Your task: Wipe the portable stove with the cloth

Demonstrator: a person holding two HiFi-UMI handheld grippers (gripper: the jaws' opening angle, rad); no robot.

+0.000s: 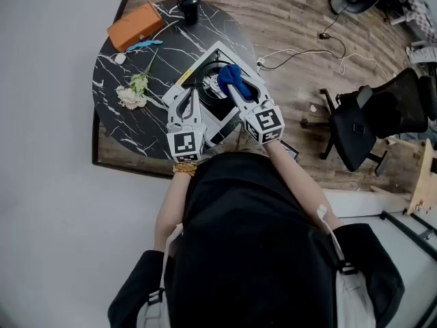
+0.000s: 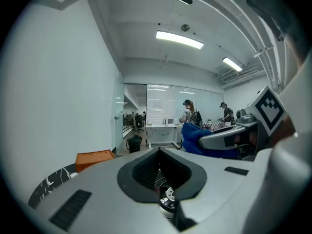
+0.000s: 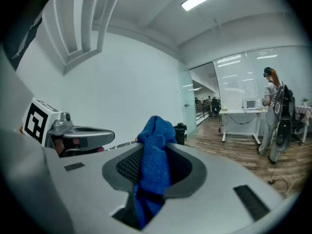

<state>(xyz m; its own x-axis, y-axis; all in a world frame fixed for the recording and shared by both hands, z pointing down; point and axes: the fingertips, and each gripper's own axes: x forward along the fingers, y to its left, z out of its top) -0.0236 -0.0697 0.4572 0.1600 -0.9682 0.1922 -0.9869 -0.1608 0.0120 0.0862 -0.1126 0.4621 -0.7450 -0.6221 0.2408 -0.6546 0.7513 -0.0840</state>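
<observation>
Left gripper (image 1: 186, 103): jaws together, nothing between them, poised over the near-left part of the stove (image 1: 220, 55). Burner (image 2: 168, 195) visible just below its tips. Right gripper (image 3: 153, 172): jaws clamped on the blue cloth (image 3: 155, 155), which is bunched over the middle of the stove; contact not discernible. Stove sits on the round black table (image 1: 109, 80). Orange box (image 1: 135, 24) and flower (image 1: 133, 93) lie to its left, apart from it.
</observation>
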